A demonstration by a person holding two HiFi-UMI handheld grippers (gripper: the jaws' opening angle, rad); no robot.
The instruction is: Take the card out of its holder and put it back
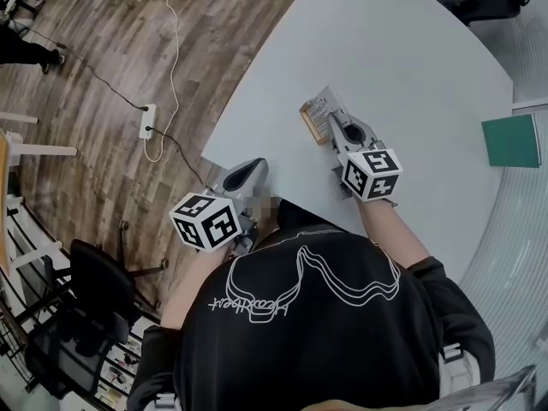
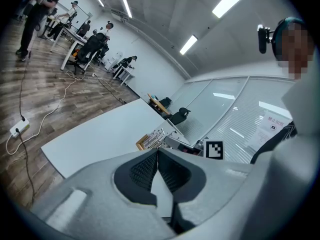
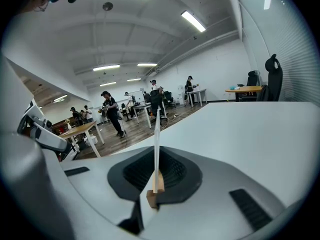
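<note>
White table (image 1: 385, 50) beneath; right gripper (image 1: 336, 122) clamps card (image 1: 318, 107) edge-on, pointing away.

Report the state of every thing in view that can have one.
left gripper: jaws together, nothing between them.
right gripper: shut on the card.
card: seated in its holder, edge-on between the right jaws.
wooden holder: along the card's edge, one end in the right gripper.
green rectangular thing: lying flat on the table, apart from both grippers.
</note>
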